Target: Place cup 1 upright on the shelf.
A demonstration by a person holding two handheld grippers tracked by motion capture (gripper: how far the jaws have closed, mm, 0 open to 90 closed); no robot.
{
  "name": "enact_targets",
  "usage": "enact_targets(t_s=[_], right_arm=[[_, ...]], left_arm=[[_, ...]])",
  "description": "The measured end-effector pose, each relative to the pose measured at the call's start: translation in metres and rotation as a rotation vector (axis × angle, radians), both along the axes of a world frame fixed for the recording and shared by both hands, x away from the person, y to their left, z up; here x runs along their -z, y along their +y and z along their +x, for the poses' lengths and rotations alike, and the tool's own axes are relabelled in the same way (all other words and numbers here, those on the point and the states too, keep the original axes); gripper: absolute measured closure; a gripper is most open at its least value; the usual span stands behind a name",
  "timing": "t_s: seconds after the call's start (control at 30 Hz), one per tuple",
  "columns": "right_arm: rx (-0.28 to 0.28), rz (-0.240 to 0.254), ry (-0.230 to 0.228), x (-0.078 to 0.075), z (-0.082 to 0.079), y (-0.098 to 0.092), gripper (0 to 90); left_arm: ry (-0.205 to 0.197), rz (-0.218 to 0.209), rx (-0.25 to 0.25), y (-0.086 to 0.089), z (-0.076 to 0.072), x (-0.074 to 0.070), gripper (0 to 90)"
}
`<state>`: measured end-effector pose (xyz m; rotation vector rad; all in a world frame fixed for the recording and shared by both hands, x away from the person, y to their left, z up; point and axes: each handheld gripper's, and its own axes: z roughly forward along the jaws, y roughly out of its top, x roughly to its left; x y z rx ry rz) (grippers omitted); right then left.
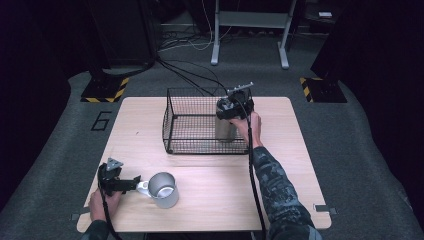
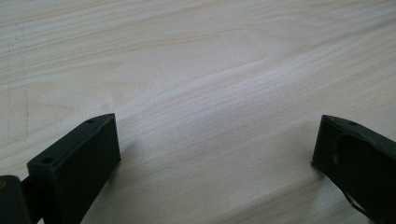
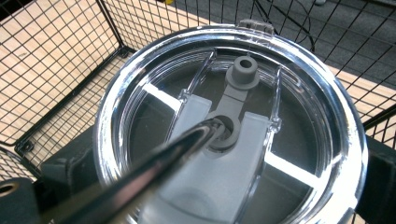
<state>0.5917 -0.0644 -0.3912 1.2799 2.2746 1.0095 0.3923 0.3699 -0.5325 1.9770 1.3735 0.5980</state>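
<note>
Tumbler [image 1: 225,128] stands inside the basket [image 1: 172,120] at frame centre, right gripper [image 1: 233,111] jaws clamped on it; left gripper [image 1: 131,183] jaws apart beside the mug [image 1: 164,190].

The worktop [image 1: 210,165] is pale wood with a fine straight grain and a smooth, low-sheen finish, and on it stands a basket [image 1: 192,120] of thin black wire mesh. Inside the basket, the tumbler [image 1: 226,127] has a brushed metal body, a clear glossy plastic lid [image 3: 232,135] with a matt grey slider, and a polished metal straw [image 3: 140,182] through the lid. Nearer the worktop's front edge than the basket, the mug [image 1: 163,190] is dull silver metal, and the left gripper [image 2: 215,144] has matt black plastic jaws.
</note>
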Motion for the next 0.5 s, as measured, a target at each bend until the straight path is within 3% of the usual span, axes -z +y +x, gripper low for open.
enact_targets(t_s=[0.13, 0.3, 0.5], right_arm=[[-0.012, -0.022, 0.016, -0.003, -0.001, 0.001, 2.2], [-0.022, -0.006, 0.036, -0.008, -0.003, -0.004, 0.0], [-0.04, 0.005, 0.017, -0.017, -0.01, -0.01, 0.0]], left_arm=[[0.0, 0.0, 0.0, 0.0, 0.0, 0.0, 0.4], [0.0, 0.001, 0.0, 0.0, 0.0, 0.0, 0.4], [0.0, 0.0, 0.0, 0.0, 0.0, 0.0, 0.4]])
